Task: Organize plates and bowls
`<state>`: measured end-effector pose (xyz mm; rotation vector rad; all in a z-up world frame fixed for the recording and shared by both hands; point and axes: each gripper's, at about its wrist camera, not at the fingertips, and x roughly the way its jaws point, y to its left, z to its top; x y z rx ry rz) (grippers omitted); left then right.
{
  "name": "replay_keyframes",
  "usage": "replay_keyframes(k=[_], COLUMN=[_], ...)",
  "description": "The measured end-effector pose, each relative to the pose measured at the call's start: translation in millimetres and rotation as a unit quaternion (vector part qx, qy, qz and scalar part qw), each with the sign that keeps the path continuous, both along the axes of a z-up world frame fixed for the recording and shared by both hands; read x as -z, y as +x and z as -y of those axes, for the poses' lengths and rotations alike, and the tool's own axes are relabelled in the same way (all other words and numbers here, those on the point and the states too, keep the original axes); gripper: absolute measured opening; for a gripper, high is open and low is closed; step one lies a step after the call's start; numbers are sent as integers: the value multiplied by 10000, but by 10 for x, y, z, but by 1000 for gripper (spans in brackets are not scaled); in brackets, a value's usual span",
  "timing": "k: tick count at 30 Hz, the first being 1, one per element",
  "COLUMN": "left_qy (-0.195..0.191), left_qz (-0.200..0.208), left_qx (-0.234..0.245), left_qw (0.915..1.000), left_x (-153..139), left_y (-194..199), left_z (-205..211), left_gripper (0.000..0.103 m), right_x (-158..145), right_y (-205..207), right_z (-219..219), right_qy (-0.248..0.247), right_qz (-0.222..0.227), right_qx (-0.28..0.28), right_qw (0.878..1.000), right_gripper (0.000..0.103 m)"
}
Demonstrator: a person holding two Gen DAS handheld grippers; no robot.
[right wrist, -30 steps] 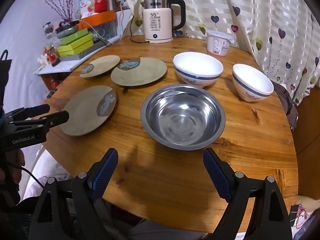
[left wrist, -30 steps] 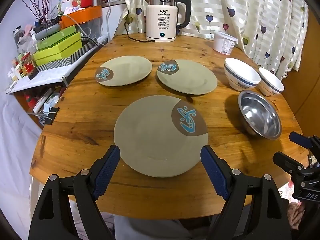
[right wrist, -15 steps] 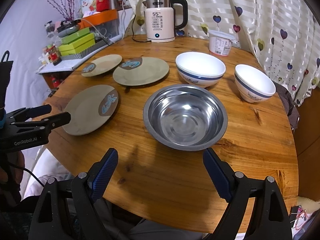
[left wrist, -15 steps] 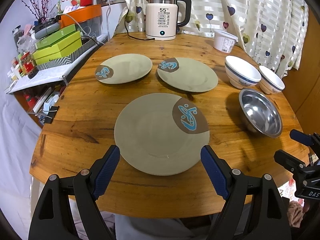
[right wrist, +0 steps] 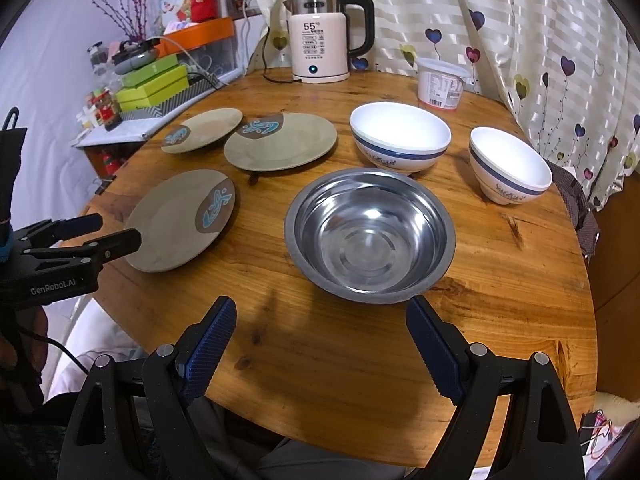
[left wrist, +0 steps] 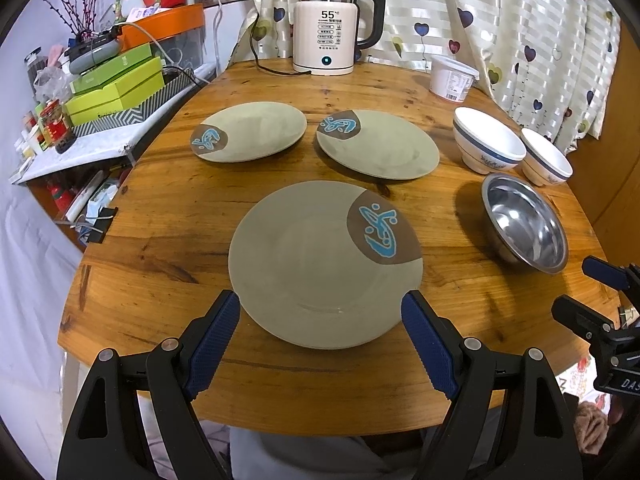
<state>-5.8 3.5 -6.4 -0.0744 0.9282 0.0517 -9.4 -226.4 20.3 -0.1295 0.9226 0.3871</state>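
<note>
Three olive plates with a brown patch and blue fish lie on the round wooden table: a near plate (left wrist: 324, 264) (right wrist: 180, 220), a far left plate (left wrist: 250, 131) (right wrist: 204, 130) and a far middle plate (left wrist: 380, 145) (right wrist: 280, 142). A steel bowl (right wrist: 370, 234) (left wrist: 524, 222) sits right of them. Behind it stand a large white bowl (right wrist: 400, 136) (left wrist: 488, 144) and a smaller white bowl (right wrist: 510, 170) (left wrist: 546, 162), both with a blue band. My left gripper (left wrist: 320, 332) (right wrist: 80, 232) is open, its fingers flanking the near plate's front rim. My right gripper (right wrist: 320, 332) (left wrist: 584, 292) hangs open just before the steel bowl.
A cream electric kettle (left wrist: 326, 32) with its cord and a white lidded tub (left wrist: 452, 78) stand at the table's back. Green boxes and clutter (left wrist: 116, 84) fill a shelf at the left. A heart-print curtain (right wrist: 540, 40) hangs behind and right. The table's front edge (left wrist: 320, 408) is close.
Both grippers have eased slightly forward and lower toward the table; the near plate and the steel bowl sit a little closer to the fingers. Nothing on the table has moved.
</note>
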Motion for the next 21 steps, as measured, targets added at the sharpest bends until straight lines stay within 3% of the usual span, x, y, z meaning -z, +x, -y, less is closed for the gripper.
replay_keyframes(k=[21], left_qy=[-36], left_qz=[-47], left_qx=[23], left_qw=[10000], left_x=[23], left_y=[21], left_z=[58], left_gripper=[83], right_x=[6], right_y=[21], right_z=[8], right_qy=[10], right_qz=[-12], right_qx=[6], right_qw=[10000], right_gripper=[87])
